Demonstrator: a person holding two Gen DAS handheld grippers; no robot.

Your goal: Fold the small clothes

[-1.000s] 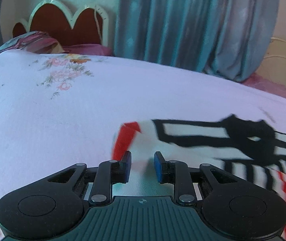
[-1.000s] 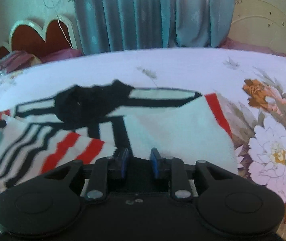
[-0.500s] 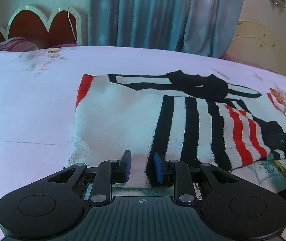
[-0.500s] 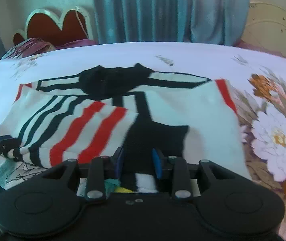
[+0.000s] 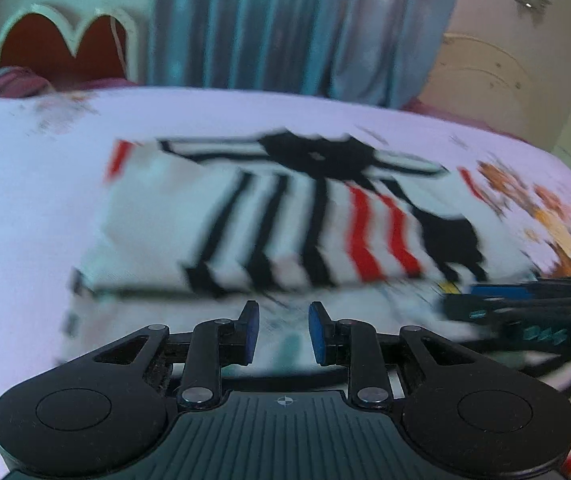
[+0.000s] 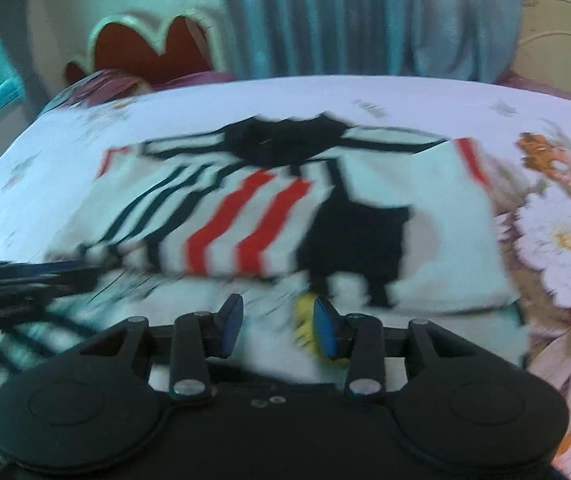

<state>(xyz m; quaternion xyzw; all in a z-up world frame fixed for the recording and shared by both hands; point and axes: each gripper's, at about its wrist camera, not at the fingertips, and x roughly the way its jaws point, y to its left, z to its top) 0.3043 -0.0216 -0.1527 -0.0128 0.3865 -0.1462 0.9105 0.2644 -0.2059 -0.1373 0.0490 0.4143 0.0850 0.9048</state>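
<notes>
**Folded shirt lies ahead of both grippers on the bed**

The shirt [image 5: 285, 232] lies on the bed [image 5: 33, 208], spread just ahead of the left gripper [image 5: 281, 332]. It is white with black and red stripes and a black collar at its far edge. A folded-over layer covers its far part, and the near edge of that fold runs across just beyond the left gripper's fingertips. Closer in, under and around the fingertips, lies more of the shirt's white cloth, blurred, with a bit of coloured print on it.

The left gripper's jaws stand a little apart. Nothing is pinched between the blue pads [image 5: 251, 332]; cloth only shows through the gap, lying below. The frame is too smeared to tell whether the pads touch the fabric.

The right gripper [image 6: 277, 326] points at the same shirt from the other side, with the black patch of the fold ahead and slightly right of its fingertips. Its jaws are opening, and no cloth is caught between them; a yellow spot of print shows just inside the right pad, on the fabric below. The left gripper comes into the right wrist view at the far left, low over the cloth, and the right one appears likewise at the right edge of the left wrist view.

Beyond the shirt stand a curtain [image 5: 293, 28] and a headboard [image 5: 61, 44], to the left ahead. Big printed flowers [image 6: 561, 236] mark the sheet to the right of the right gripper.
</notes>
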